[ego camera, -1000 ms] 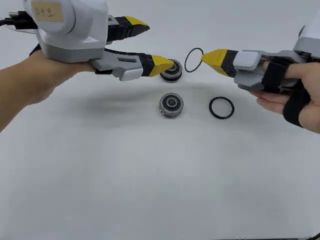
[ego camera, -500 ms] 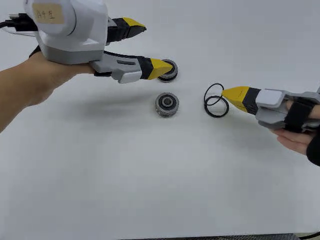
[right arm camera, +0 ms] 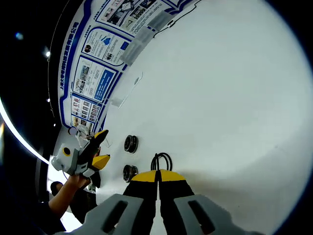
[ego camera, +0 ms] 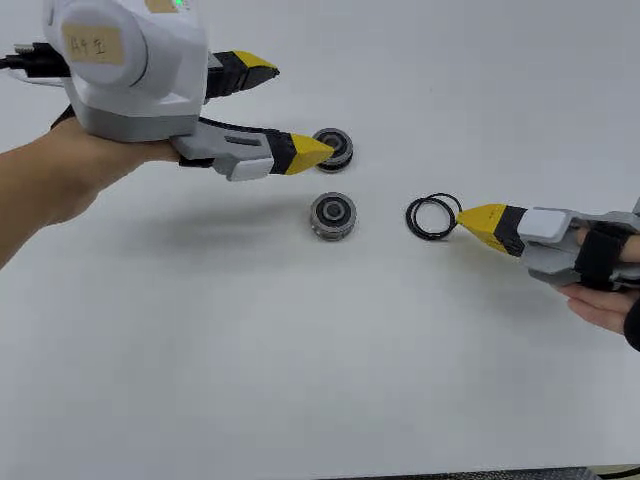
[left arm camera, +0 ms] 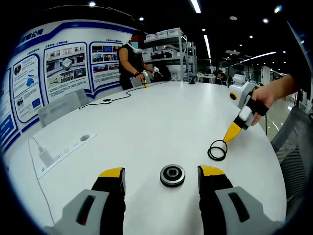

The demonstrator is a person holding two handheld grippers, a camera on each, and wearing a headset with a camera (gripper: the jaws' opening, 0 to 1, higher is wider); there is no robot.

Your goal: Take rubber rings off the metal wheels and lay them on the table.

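Setting down: right gripper (ego camera: 461,213) had dropped from the upper middle of the head view to right of centre, bringing a second ring down.
Rubber rings (ego camera: 409,217): two lay overlapping on the table (ego camera: 300,360), right of centre, at the right gripper's tip.
Right gripper state: jaws pressed together in the right gripper view; couldn't tell if a ring edge was still pinched.
Left gripper (ego camera: 300,110): upper left, barely shifted, jaws spread wide, holding nothing.
Far wheel (ego camera: 333,148): upper centre, just beside the left gripper's lower tip.
Near wheel (ego camera: 332,214): centre, apart from both grippers.
Task meaning: two rings looked delivered; dark bands on both wheels were too small to tell if more remained.
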